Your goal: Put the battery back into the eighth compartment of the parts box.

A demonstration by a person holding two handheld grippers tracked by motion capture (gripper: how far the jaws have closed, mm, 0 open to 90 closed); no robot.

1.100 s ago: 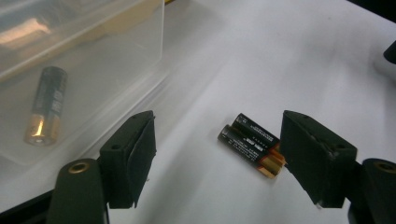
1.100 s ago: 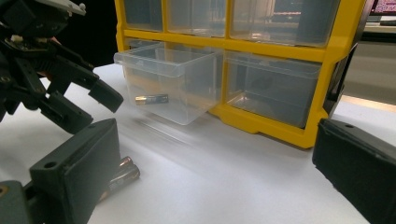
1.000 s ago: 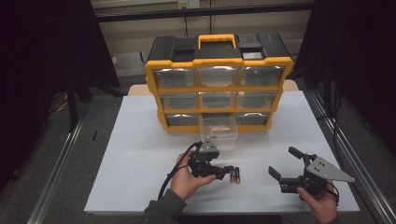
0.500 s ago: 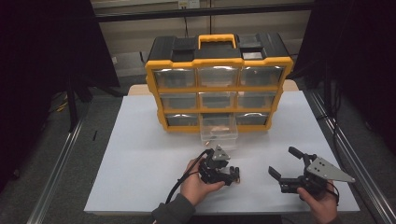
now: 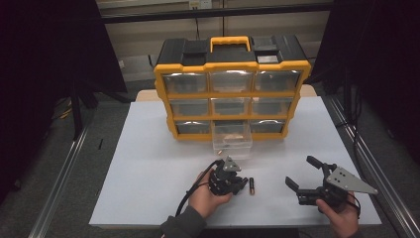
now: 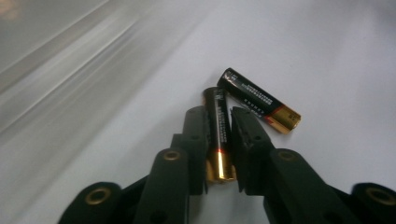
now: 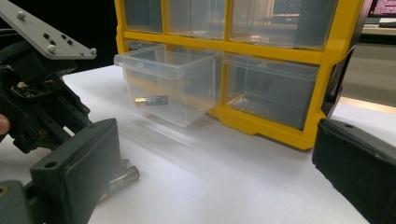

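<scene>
With its jaws having just been closing, the left claw (image 6: 219, 140) now pinches one battery (image 6: 218, 135) between its two black jaws, gold end toward the camera, low on the white tabletop (image 5: 148, 168). A second battery (image 6: 259, 100) lies loose just beyond the first, angled across its far tip and seemingly touching it; in the high view it sits just right of the left claw (image 5: 242, 184). So the step in hand looks like the pick: the grip is made, the lift is not yet begun.

The right claw (image 5: 303, 173) stands wide and holds nothing, resting well apart to the right. Ahead, the yellow organizer (image 5: 232, 94) has its bottom middle drawer (image 5: 232, 141) pulled out, and the right gripper view shows a battery already lying inside that clear drawer (image 7: 168, 88).

Next, I judge, the held battery must rise clear without dragging its neighbour, travel forward and be released over the open drawer.

Fine print runs along both battery casings, too small and blurred to read; no brand is legible.
</scene>
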